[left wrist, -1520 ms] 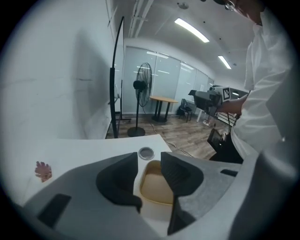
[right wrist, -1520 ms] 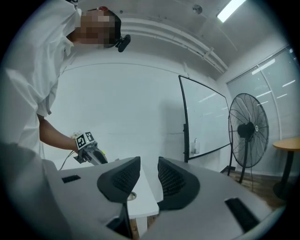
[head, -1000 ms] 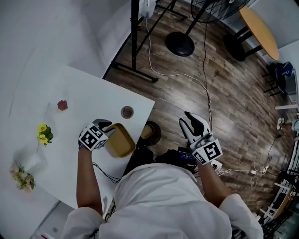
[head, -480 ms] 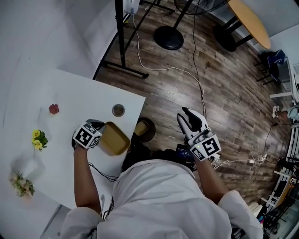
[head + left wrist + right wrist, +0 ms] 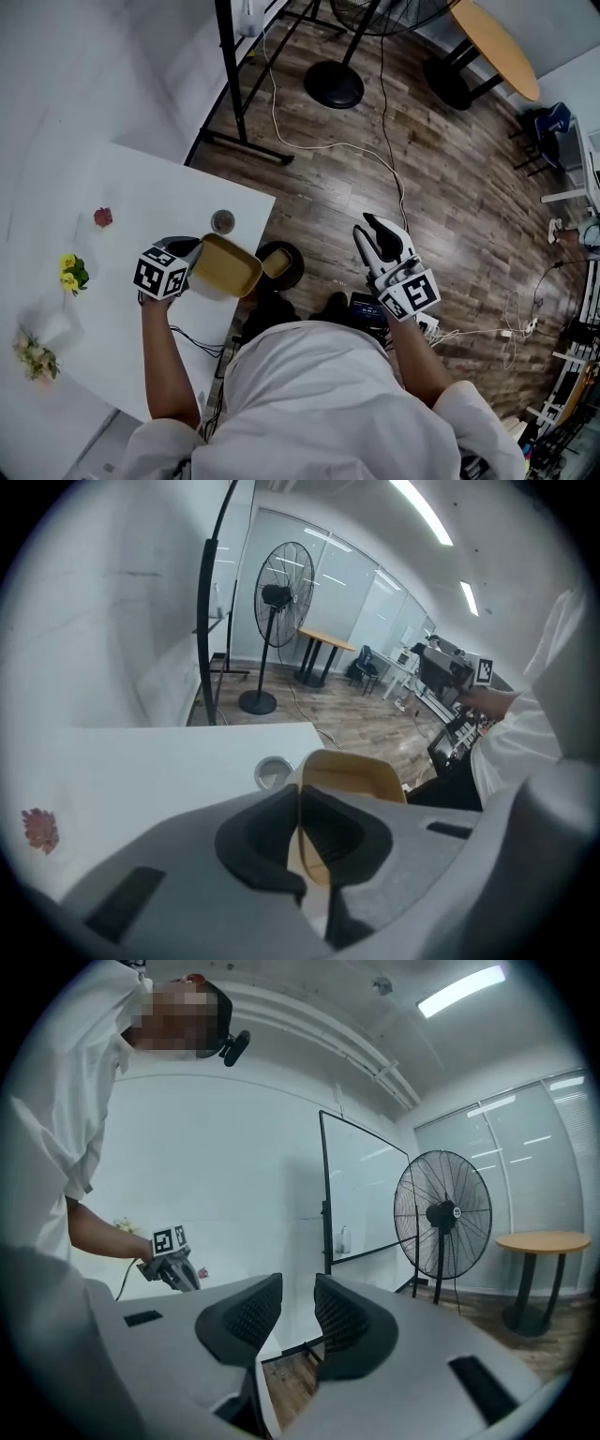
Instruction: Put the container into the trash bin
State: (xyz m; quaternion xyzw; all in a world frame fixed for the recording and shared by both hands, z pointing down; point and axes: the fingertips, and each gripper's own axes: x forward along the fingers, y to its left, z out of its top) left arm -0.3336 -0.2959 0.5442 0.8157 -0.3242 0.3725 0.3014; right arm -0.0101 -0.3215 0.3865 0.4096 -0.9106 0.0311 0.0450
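Head view alone shows white table [image 5: 112, 187] and dark round trash bin [image 5: 296, 277] on floor beside its corner. Tan rounded-rectangular plastic container [image 5: 228, 269], open side up, at table edge; left gripper [image 5: 194, 250] pinches its wall tight. Right gripper [image 5: 375, 230] empty, jaws closing.

Left tongs [image 5: 194, 252] pinch the container [image 5: 228, 267] (angled down); right tongs [image 5: 368, 228], empty, are closing

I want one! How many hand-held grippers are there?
2. The left hand-held gripper, over the table, grips the container; the right hand-held gripper, over the floor, is closing on nothing.
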